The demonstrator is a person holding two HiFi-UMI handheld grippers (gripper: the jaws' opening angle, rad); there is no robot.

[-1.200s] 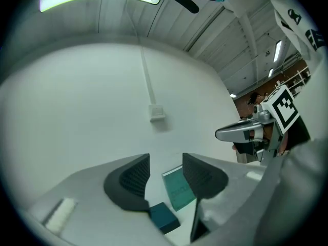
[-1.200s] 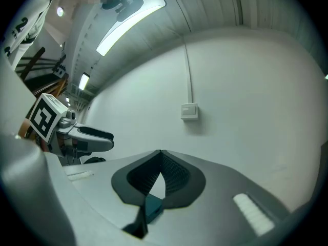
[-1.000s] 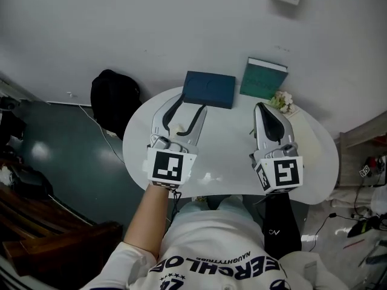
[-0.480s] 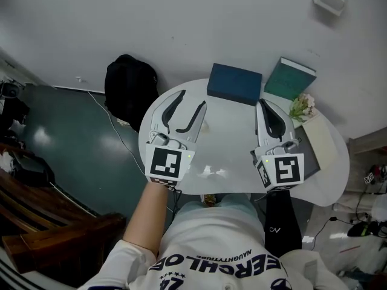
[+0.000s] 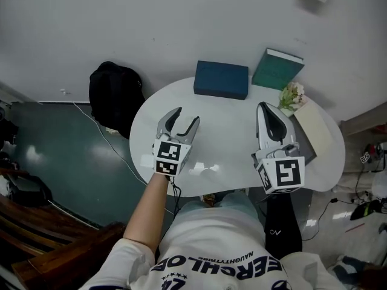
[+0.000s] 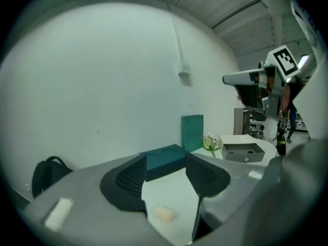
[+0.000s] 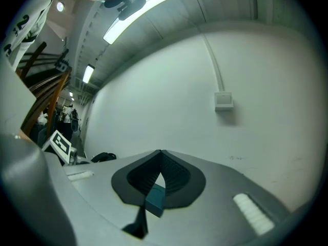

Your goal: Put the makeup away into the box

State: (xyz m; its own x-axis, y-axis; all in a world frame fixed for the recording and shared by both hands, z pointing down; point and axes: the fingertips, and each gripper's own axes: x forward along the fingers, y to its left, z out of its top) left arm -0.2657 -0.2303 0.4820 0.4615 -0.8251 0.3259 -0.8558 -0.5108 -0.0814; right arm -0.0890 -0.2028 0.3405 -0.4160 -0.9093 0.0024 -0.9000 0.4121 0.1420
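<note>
Your left gripper [image 5: 187, 115] is over the left side of the white counter [image 5: 224, 132]. Its two jaws are wide apart and hold nothing. In the left gripper view, a small pale makeup piece [image 6: 164, 214] lies on the counter, low down between the two jaws. The jaws do not touch it. You cannot pick the makeup piece out in the head view.

Your right gripper [image 5: 263, 107] is over the right side of the counter and is well apart from the left one. Its jaws are together at the tips. In the right gripper view, a bit of something blue shows through the thin gap under the tips. You cannot tell what it is.

A dark blue box [image 5: 221, 80] lies at the back of the counter, straight ahead of the left gripper. Next to it on the right, a green book [image 5: 277, 69] stands up by the wall. Some little flowers [image 5: 291, 94] sit just in front of the book.

In the left gripper view, a grey box [image 6: 243, 151] with no lid sits on the far right part of the counter, near the flowers.

A black bag [image 5: 115, 95] lies on the floor to the left of the counter.
</note>
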